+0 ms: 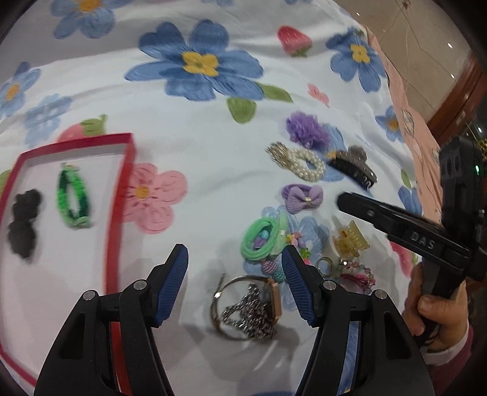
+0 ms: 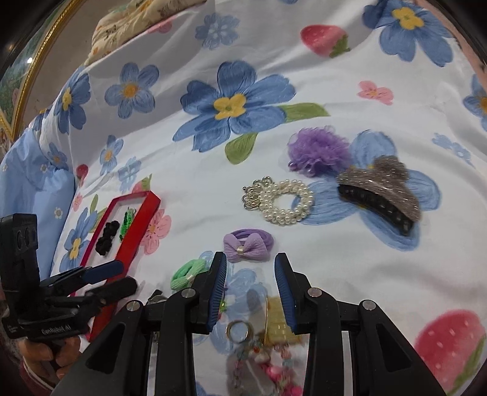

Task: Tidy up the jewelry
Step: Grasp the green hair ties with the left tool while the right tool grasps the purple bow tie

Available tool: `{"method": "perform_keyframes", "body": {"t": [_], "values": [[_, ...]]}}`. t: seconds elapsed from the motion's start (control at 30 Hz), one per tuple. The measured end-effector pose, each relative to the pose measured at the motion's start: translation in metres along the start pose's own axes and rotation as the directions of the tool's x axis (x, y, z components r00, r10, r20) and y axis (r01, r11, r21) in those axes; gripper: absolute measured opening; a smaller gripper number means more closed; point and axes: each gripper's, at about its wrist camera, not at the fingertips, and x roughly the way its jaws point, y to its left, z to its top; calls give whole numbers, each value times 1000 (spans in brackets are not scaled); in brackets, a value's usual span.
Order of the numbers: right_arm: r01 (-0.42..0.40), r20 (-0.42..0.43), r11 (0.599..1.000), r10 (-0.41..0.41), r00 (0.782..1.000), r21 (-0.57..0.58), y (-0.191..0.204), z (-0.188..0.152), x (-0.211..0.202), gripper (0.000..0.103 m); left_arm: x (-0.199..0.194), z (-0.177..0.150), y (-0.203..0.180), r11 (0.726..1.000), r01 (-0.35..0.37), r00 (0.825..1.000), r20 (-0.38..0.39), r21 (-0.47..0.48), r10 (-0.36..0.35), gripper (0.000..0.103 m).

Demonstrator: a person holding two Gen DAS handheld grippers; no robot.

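Note:
A red box (image 1: 121,195) (image 2: 143,222) lies at the left and holds a black scrunchie (image 1: 22,222) and a green bracelet (image 1: 73,198). Loose pieces lie on the floral sheet: a watch with chain (image 1: 249,307), green hair ties (image 1: 263,240), a purple bow tie (image 1: 301,198) (image 2: 246,245), a pearl scrunchie (image 1: 301,163) (image 2: 283,201), a black claw clip (image 1: 353,167) (image 2: 380,195), a purple puff (image 1: 307,128) (image 2: 319,149), a yellow claw clip (image 1: 350,240). My left gripper (image 1: 234,262) is open above the watch. My right gripper (image 2: 251,271) is open and empty, over a ring (image 2: 239,330) and the yellow clip (image 2: 278,323).
The floral bed sheet (image 1: 213,121) covers the whole surface. A pink cloth (image 1: 411,121) runs along the right edge. A pillow (image 2: 127,21) and a gold-framed headboard (image 2: 39,54) lie at the far left. Beaded pieces (image 2: 274,365) lie under my right gripper.

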Motion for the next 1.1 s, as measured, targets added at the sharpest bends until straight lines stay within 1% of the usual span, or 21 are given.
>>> {"method": "perform_keyframes", "body": {"t": [0.1,0.27,0.37,0.4,0.43,0.47,0.5,0.53,0.57,0.67,0.7,0.77,0.87,0.93,0.97,1.1], "values": [[0,-25,1000,0,1000,4,-4,4,16,36,17,3,-6,1000,2,999,-34,26,-1,63],[-10,-53,1000,12,999,27,-10,8,36,36,41,6,-7,999,15,997,-80,29,-12,63],[-12,-62,999,14,998,30,-11,9,44,35,47,7,-10,999,17,996,-84,49,-13,63],[-13,-66,999,15,998,32,-12,9,48,33,49,8,-12,998,13,996,-84,59,-8,62],[-12,-67,999,14,998,30,-13,9,49,31,50,8,-16,997,9,997,-82,75,-3,56],[-13,-66,1000,15,998,26,-12,8,51,30,51,8,-17,996,16,997,-82,84,-10,46],[-11,-65,1000,12,998,22,-12,9,51,26,52,9,-18,996,25,996,-83,86,-18,42],[-6,-61,1000,7,998,15,-11,9,52,24,52,9,-19,996,40,996,-85,86,-33,33],[-5,-56,1000,6,998,9,-10,8,51,19,53,10,-20,995,49,995,-85,85,-41,28],[-7,-48,1000,7,999,7,-9,8,50,15,52,12,-20,995,62,995,-83,79,-55,22],[-6,-43,1000,6,999,7,-9,8,49,14,52,12,-20,995,67,995,-83,75,-60,22],[-7,-33,1000,7,999,8,-9,7,45,13,48,12,-20,995,77,995,-76,71,-71,16],[-7,-20,1000,7,1000,14,-10,8,40,12,42,12,-18,994,92,994,-69,56,-88,16],[-11,-10,1000,11,1000,21,-11,8,35,12,34,11,-16,994,98,994,-52,49,-95,16],[-12,-4,1000,12,1000,24,-11,8,33,12,31,10,-15,994,97,994,-45,49,-95,7],[-18,8,999,18,1000,28,-9,7,26,11,20,8,-8,992,121,992,-24,31,-121,6]]}}
